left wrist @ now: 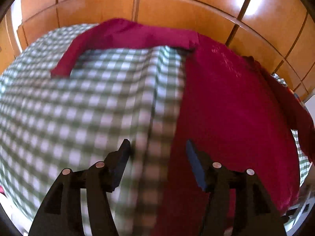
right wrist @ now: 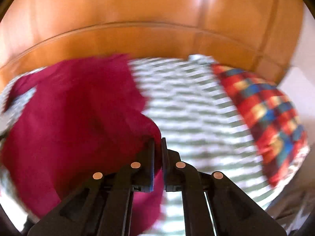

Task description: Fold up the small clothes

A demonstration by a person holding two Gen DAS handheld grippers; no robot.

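A crimson garment (left wrist: 236,108) lies spread on a green-and-white checked cloth (left wrist: 78,108), one sleeve stretched leftward along the far side. My left gripper (left wrist: 157,147) hovers open over the garment's left edge, nothing between its fingers. In the right wrist view the same crimson garment (right wrist: 78,108) fills the left half. My right gripper (right wrist: 158,143) is shut on a bunched fold of the crimson garment at its right edge, and the fabric shows between the fingers. Both views are blurred by motion.
A wooden panelled wardrobe (left wrist: 177,9) stands close behind the checked surface. A folded red, blue and yellow plaid item (right wrist: 265,108) lies at the right side of the checked cloth (right wrist: 196,108). White fabric shows at the lower left corner of the left wrist view.
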